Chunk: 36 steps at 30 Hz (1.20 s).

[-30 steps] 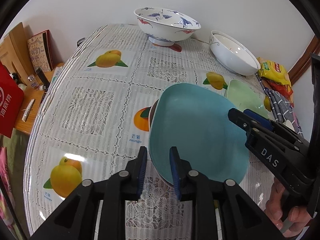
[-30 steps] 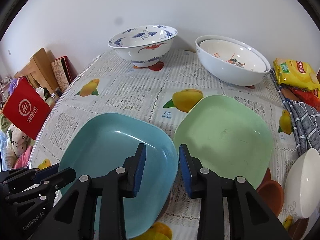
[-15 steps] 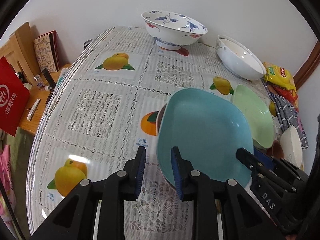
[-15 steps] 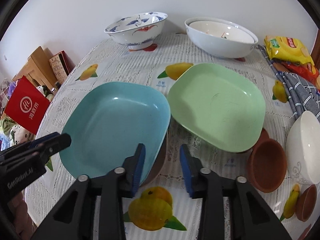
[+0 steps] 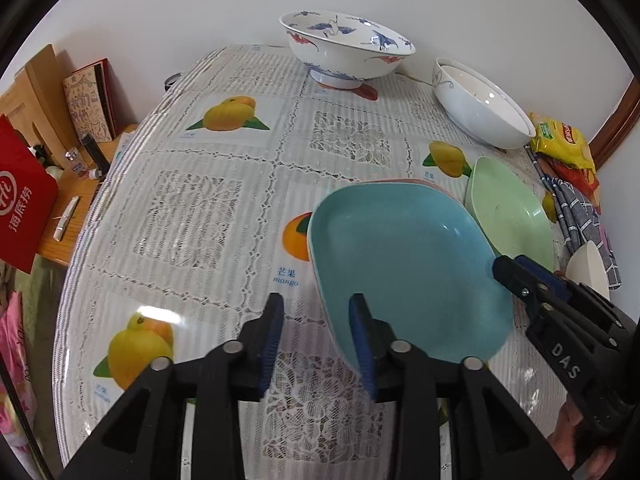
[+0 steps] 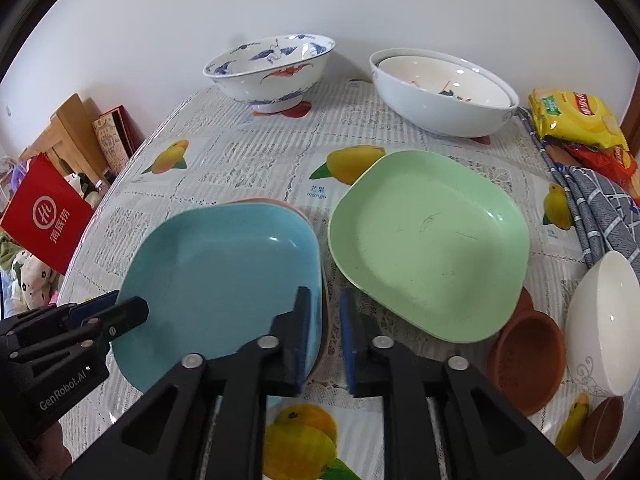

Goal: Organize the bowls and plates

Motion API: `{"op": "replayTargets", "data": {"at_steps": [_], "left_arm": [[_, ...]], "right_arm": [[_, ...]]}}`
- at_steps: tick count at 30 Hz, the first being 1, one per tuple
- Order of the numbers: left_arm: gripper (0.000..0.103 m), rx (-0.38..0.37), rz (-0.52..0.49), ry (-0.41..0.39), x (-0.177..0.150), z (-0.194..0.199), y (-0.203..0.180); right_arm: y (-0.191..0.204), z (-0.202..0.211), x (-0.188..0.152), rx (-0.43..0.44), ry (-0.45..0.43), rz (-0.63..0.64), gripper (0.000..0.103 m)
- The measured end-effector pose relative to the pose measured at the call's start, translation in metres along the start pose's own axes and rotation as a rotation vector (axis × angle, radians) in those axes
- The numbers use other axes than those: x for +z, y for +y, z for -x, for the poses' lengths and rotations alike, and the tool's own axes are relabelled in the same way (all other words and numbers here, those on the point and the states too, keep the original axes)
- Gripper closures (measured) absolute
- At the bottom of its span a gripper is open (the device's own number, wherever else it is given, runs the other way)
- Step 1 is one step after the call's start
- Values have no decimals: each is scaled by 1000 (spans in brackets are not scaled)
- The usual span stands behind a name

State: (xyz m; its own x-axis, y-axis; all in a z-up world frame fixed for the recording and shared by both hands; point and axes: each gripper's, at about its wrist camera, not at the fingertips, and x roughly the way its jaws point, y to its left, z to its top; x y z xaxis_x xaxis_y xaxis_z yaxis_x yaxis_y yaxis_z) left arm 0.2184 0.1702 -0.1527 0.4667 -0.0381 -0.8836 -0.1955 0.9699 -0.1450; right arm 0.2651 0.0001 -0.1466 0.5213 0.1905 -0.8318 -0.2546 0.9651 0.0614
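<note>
Two square plates already stacked toward the near edge of the tabletop (image 5: 192, 208): blue plate (image 5: 400, 264) uppermost, only the rim of a pink plate (image 6: 288, 206) showing beneath it. Green plate (image 6: 428, 240) just beside the stack, toward the right edge, not yet added and seemingly propped at its near-right corner on a terracotta bowl (image 6: 528, 356). Left gripper (image 5: 316, 304) at the stack's near-left rim, jaws just widened and released, the rim close inside the right pad, mostly cloth between the pads. Right gripper (image 6: 324, 296) astride the stack's right rim, jaws just narrowed yet unclenched, a strip of cloth visible between rim and outer pad, nothing grasped. Bowls largely unsorted: small white bowl (image 6: 604, 320) and a second terracotta bowl (image 6: 604, 428) loose along the right edge, crane-patterned bowl (image 6: 272, 72) alone at the far edge, white bowls (image 6: 436, 92) nested toward the far-right corner. Judged progress: roughly a third to a half. Remaining, by this reading: green plate onto the stack, small bowls gathered and nested.
</note>
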Motion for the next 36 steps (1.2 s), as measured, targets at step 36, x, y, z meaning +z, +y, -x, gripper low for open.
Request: {"op": "replayTargets", "data": {"at_steps": [36], "left_arm": [[65,-333,-441,-103,-72,116,-161]], "right_arm": [[-96,233,-145,-342,-265,-341,46]]}}
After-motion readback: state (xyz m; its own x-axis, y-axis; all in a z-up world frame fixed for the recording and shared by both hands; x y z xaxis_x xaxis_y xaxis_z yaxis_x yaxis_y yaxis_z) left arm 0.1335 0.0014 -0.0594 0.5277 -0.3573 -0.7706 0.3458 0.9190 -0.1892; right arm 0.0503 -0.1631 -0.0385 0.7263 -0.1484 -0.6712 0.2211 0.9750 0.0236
